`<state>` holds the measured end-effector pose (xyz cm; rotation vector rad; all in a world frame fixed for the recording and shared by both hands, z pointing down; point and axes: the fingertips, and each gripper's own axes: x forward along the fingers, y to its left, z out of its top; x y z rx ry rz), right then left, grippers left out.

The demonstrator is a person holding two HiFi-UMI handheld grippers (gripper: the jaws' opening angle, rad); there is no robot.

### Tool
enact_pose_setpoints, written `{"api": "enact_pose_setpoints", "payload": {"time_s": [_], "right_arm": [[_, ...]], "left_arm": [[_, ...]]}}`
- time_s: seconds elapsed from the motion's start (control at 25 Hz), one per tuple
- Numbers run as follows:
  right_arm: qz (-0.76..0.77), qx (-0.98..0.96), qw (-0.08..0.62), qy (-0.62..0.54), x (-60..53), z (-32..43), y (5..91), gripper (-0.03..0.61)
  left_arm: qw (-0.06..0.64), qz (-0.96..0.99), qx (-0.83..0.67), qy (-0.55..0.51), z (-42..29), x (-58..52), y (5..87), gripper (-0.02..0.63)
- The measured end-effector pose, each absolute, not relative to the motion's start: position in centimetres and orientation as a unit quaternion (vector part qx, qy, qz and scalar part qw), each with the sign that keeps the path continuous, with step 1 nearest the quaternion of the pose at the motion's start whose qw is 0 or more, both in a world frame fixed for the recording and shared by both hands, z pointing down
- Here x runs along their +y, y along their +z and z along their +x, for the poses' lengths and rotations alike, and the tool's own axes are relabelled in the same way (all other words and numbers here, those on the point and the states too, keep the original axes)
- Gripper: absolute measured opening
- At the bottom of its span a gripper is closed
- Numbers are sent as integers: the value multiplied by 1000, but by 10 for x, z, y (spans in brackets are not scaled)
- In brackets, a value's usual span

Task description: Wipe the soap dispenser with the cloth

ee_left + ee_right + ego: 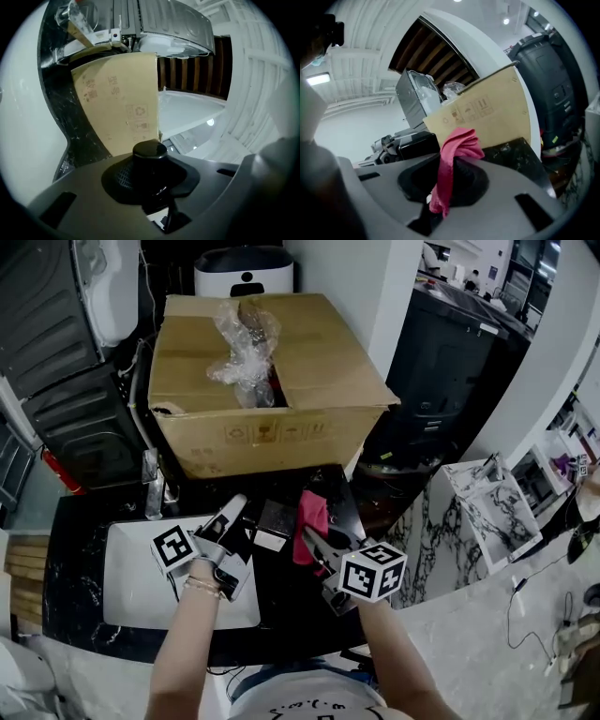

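Observation:
In the head view my left gripper [244,532] is raised over the black counter and shut on a black, blocky soap dispenser [275,519] with a white label. The left gripper view shows the dispenser's round black top [150,151] rising between the jaws of the left gripper [151,192]. Just to its right, my right gripper [316,545] is shut on a pink-red cloth [312,519]. In the right gripper view the cloth [452,161] hangs bunched out of the right gripper [445,190], close beside the dispenser [415,144].
A large open cardboard box [272,390] with crumpled plastic wrap [246,348] stands at the back of the black marble counter [80,521]. A white sink basin [131,582] lies under my left hand, a faucet [153,486] behind it. A dark bin [450,362] stands at the right.

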<state>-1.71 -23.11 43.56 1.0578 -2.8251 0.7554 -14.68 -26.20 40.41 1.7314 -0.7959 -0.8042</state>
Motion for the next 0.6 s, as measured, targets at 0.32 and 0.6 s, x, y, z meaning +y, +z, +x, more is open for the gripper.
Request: {"api": "enact_pose_setpoints", "payload": {"time_s": [0.32, 0.6], "right_arm": [[280, -945, -26, 165, -212, -37, 395, 49], [199, -973, -6, 113, -171, -53, 381, 49]], "left_arm": [[518, 706, -349, -333, -154, -258, 402, 106], [524, 690, -344, -361, -161, -262, 395, 106]]}}
